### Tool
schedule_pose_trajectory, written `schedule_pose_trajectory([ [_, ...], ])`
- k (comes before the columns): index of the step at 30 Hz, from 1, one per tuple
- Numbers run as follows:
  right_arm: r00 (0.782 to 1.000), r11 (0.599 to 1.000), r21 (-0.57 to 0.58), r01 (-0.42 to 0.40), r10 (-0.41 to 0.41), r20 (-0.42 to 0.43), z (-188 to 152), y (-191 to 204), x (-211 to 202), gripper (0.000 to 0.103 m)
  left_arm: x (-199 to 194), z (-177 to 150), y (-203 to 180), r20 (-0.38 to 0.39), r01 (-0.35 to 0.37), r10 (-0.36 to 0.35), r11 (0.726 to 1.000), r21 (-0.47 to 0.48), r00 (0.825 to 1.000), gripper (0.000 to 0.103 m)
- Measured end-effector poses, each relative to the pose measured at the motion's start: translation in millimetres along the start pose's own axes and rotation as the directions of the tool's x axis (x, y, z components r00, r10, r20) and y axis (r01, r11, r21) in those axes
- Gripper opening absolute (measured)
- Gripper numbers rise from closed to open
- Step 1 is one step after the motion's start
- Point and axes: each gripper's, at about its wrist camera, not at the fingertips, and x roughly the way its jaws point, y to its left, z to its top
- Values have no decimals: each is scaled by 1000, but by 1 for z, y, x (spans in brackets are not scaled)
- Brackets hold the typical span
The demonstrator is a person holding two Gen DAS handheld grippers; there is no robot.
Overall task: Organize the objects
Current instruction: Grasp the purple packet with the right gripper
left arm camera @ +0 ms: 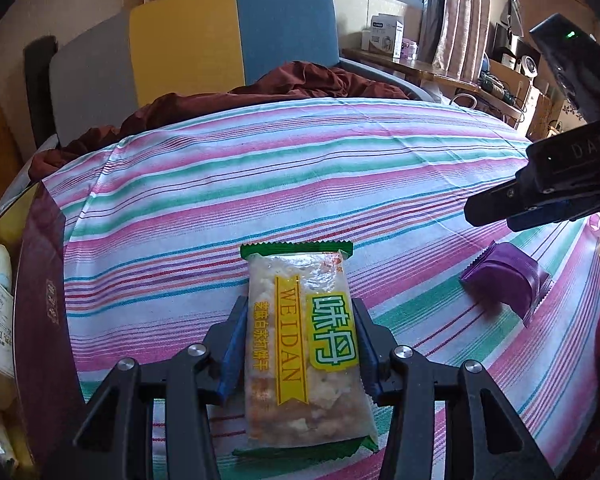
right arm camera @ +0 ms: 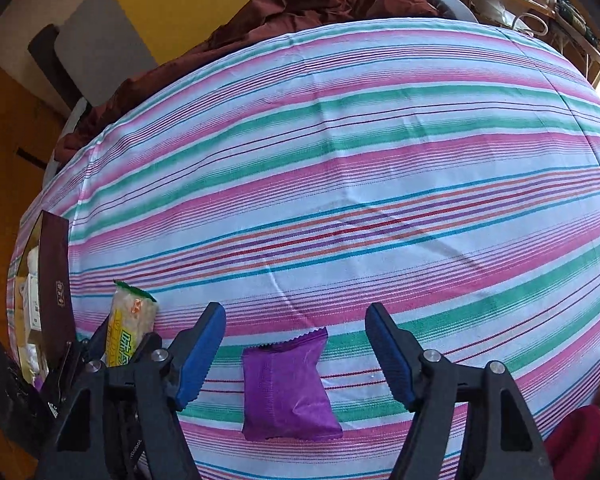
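Striped cloth (right arm camera: 340,168) covers the worktop; dark box (left arm camera: 40,280) at its left edge, already holding packets. Left tool (left arm camera: 300,344) clamped across the sides of a WEIDAN biscuit packet (left arm camera: 304,344), packet lying lengthwise between the fingers. Right tool (right arm camera: 296,360) stands wide, straddling a purple snack packet (right arm camera: 288,392) flat on the cloth, pads clear of it. Both packets look light, crinkly, slippery; contents likely brittle. Grip mid-body across the width, gently.
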Motion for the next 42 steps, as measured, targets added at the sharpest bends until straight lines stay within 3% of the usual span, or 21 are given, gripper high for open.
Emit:
schedule_pose_trajectory([
  [9,998,980,-197,21,-32,-53,-17,35,1,62,2,1,3,2,16,-16,1000,-9,1000,49],
  [15,983,949,-296,109,-146,-107,-29,48,19,56,1,0,3,4,24,-24,1000,-15,1000,49],
  [20,987,953,-276,127,-148,-56,-25,44,14,39,1,0,4,7,31,-31,999,-20,1000,49],
  [27,989,962,-231,146,-150,2,-16,34,10,39,1,1,4,7,36,-36,999,-24,999,49],
  [42,984,956,-239,171,-178,-11,-8,46,31,40,0,0,3,10,28,-28,999,-21,1000,48],
])
